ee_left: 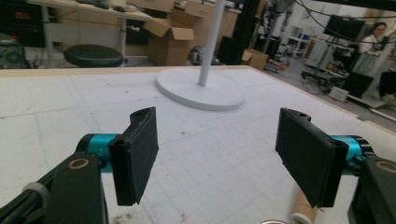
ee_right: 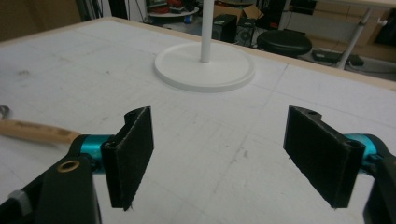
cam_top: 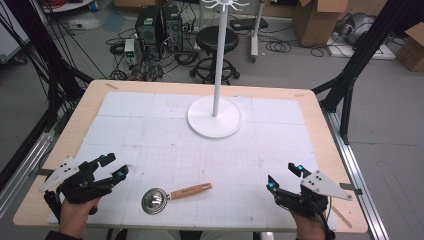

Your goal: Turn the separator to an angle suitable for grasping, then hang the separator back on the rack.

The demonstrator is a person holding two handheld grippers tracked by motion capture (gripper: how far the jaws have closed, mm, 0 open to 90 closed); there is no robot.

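With both the left gripper [cam_top: 111, 166] and right gripper [cam_top: 283, 175] wide open and empty, a careless grab could skid the round-bowled ladle [cam_top: 170, 195] off the table's [cam_top: 320, 115] near edge.

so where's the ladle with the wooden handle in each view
High view: the ladle lies near the front edge, bowl left, handle pointing right, between the two hands.
Left gripper view: only a bit of its handle and bowl rim peeks in at the bottom edge, below the right-hand jaw.
Right gripper view: the handle enters from the left edge, behind the left-hand jaw.
Shared landmark: the white stand with its round base, beyond the ladle.
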